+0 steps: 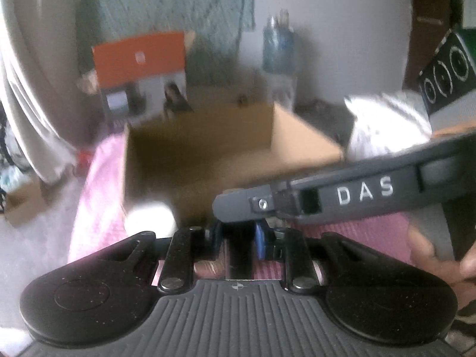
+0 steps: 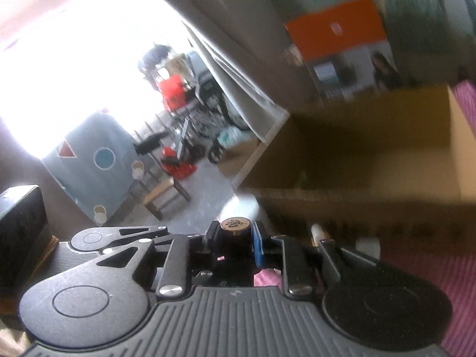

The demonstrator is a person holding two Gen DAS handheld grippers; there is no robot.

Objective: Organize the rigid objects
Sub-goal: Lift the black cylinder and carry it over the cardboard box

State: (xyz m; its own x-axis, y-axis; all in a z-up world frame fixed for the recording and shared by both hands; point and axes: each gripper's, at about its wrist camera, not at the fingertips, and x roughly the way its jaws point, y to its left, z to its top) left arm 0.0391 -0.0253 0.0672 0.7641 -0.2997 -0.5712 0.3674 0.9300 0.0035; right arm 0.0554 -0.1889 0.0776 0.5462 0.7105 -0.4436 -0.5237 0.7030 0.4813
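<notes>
An open brown cardboard box (image 1: 202, 148) stands on a pink mat (image 1: 98, 196) ahead of me; it also shows in the right wrist view (image 2: 372, 148). My left gripper (image 1: 238, 238) has its jaws close together on a dark object I cannot identify. The right gripper's body, marked "DAS" (image 1: 363, 192), crosses the left wrist view from the right, just before the box. My right gripper (image 2: 238, 238) is shut on a small dark object with a round brass-coloured cap (image 2: 235, 224), near the box's front wall. The left gripper's body (image 2: 119, 238) lies at its left.
An orange and white carton (image 1: 139, 68) stands behind the box, also in the right wrist view (image 2: 345, 44). A white bundle (image 1: 386, 122) and a black box (image 1: 446, 74) sit at right. Bottles (image 1: 278, 47) stand by the wall. A curtain (image 2: 238, 74) and cluttered doorway lie left.
</notes>
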